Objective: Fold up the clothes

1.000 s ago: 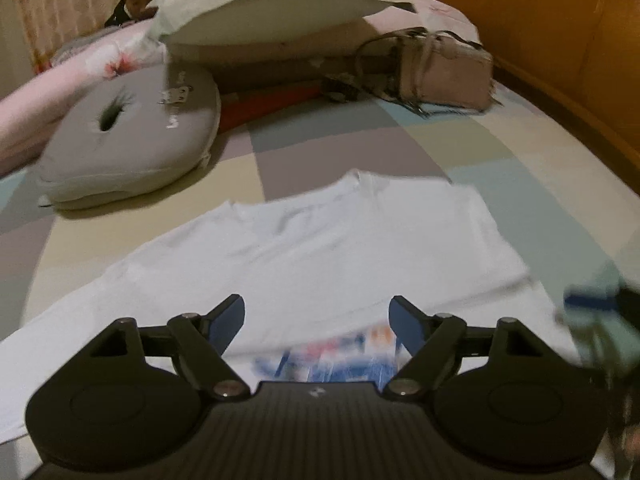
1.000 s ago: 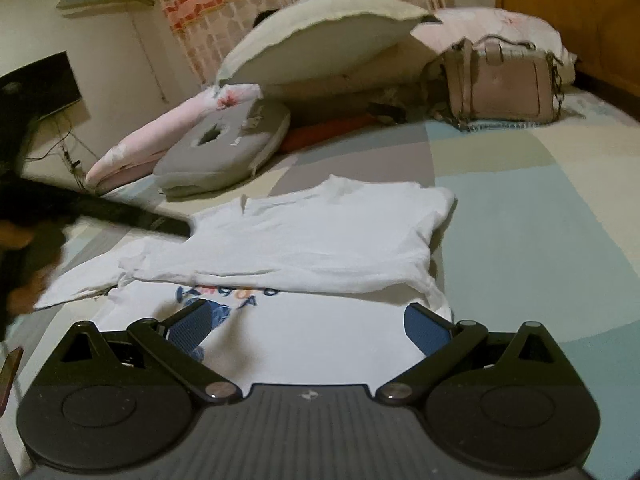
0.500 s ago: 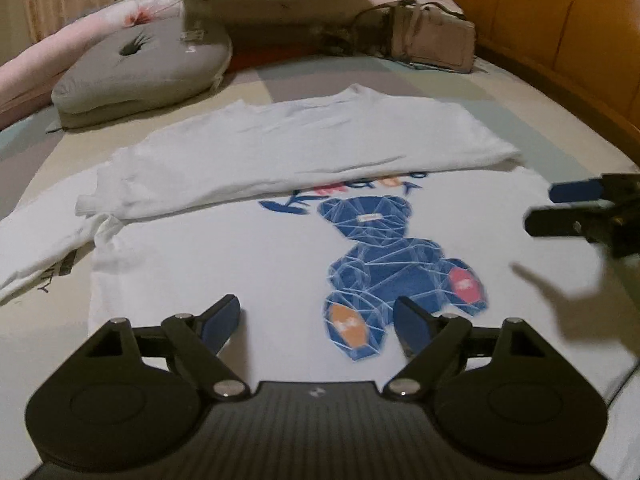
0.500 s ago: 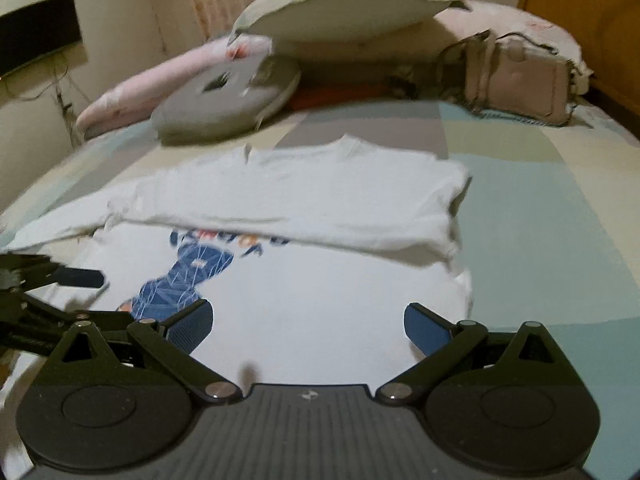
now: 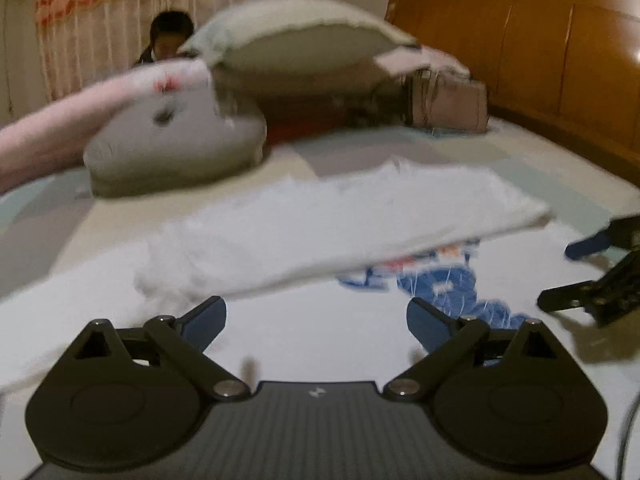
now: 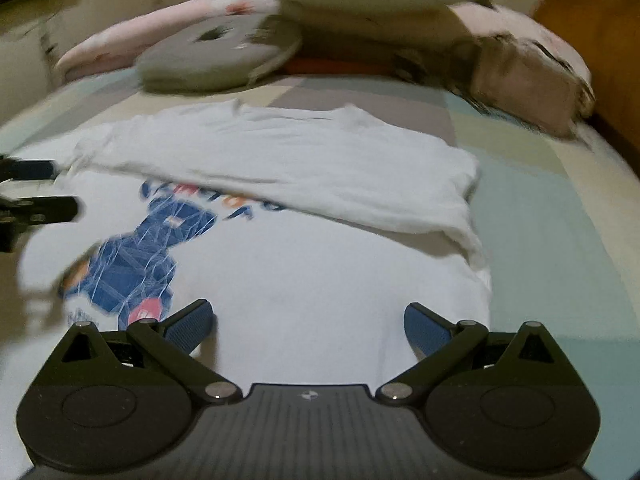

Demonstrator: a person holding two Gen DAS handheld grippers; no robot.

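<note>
A white t-shirt [image 5: 320, 332] with a blue bear print [image 5: 448, 284] lies flat on the bed, its top part folded down over the chest [image 5: 340, 228]. It also shows in the right wrist view [image 6: 320, 280], with the print [image 6: 136, 260] and the folded part [image 6: 304, 160]. My left gripper [image 5: 316, 320] is open and empty, low over the shirt's near left part. My right gripper [image 6: 308, 326] is open and empty over the shirt's near right part. Each gripper shows at the edge of the other's view, the right [image 5: 600, 276] and the left [image 6: 28, 196].
A grey ring cushion [image 5: 172, 148], pillows [image 5: 296, 40], a pink handbag [image 5: 448, 100] and a pink blanket roll [image 5: 80, 116] lie at the far end of the patchwork bed [image 6: 560, 248]. A wooden headboard [image 5: 560, 52] stands at the right. A person [image 5: 168, 36] sits behind the pillows.
Both grippers have dropped lower toward the shirt's near part, so the view tilted up toward the pillows. Both stay open and empty. The shirt has not moved.
</note>
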